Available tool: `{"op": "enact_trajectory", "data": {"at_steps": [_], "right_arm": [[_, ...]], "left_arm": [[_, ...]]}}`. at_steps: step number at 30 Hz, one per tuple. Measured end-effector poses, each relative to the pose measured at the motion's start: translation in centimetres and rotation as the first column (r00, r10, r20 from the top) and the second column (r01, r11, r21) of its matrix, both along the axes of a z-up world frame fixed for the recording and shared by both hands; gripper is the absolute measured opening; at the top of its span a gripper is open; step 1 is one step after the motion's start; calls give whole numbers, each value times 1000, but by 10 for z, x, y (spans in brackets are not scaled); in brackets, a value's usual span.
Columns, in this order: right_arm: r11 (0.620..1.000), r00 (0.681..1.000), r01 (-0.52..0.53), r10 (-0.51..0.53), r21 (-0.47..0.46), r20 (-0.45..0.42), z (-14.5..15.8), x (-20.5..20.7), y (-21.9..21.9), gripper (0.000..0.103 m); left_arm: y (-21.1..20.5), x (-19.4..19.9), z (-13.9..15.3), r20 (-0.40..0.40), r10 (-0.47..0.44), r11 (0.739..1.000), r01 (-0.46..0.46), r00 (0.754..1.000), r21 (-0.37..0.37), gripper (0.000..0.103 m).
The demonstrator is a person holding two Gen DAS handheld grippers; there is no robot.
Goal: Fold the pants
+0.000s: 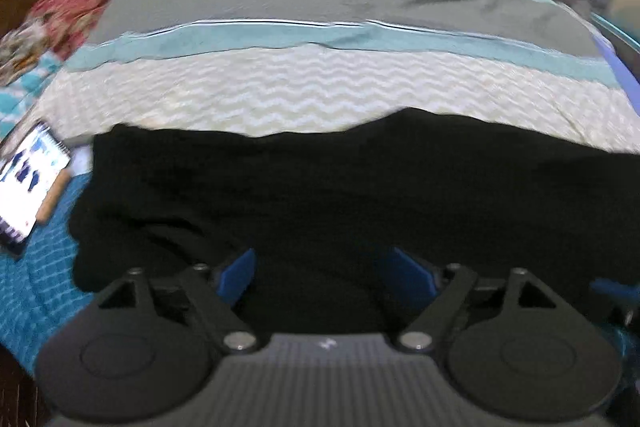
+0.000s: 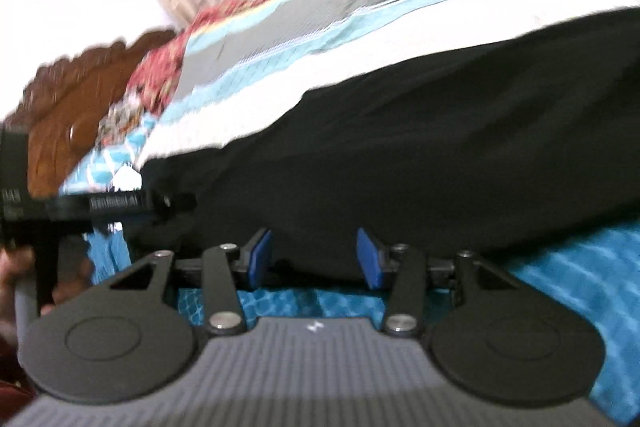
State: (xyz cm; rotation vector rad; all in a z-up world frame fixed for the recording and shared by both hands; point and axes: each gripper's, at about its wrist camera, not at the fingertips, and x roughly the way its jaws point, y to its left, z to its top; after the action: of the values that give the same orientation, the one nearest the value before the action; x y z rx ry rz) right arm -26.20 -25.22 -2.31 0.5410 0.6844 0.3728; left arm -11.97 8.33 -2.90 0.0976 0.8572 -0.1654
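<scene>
**Both grippers open at the near edge of black pants on a bed**

Left gripper [image 1: 322,269] hangs above the black pants [image 1: 360,187], jaws spread wide, holding nothing. Right gripper [image 2: 314,259] sits low at the pants' near hem, jaws also apart and empty, cloth just beyond its blue pads [image 2: 260,259]. Both views are blurred, so contact is uncertain. The pants lie spread across a patterned bedspread [image 1: 320,87]. The step looks like reaching for the near edge; next, each gripper must close on cloth before lifting it over.

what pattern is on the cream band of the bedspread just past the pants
A zigzag chevron pattern on the cream band, clearest in the left wrist view.
</scene>
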Motion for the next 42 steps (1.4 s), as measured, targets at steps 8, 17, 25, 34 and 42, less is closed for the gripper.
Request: {"op": "enact_trajectory", "data": {"at_steps": [8, 17, 25, 34, 42], "right_arm": [[965, 965, 260, -259, -40, 24, 2, -17, -88, 50], [839, 839, 543, -544, -30, -20, -4, -42, -195, 50], [739, 740, 673, -672, -29, 38, 5, -55, -242, 51], [726, 725, 686, -688, -49, -25, -16, -30, -260, 14], [674, 675, 737, -738, -45, 0, -17, -78, -246, 13]], "left_arm": [[-60, -10, -4, -36, -125, 992, 126, 991, 20, 77], [-123, -2, 5, -79, -245, 968, 240, 966, -66, 77], [-227, 35, 22, -95, -430, 892, 406, 898, -200, 73], [-326, 59, 10, -135, -590, 788, 531, 796, -311, 59], [-364, 59, -29, -217, -674, 729, 590, 706, -346, 52]]}}
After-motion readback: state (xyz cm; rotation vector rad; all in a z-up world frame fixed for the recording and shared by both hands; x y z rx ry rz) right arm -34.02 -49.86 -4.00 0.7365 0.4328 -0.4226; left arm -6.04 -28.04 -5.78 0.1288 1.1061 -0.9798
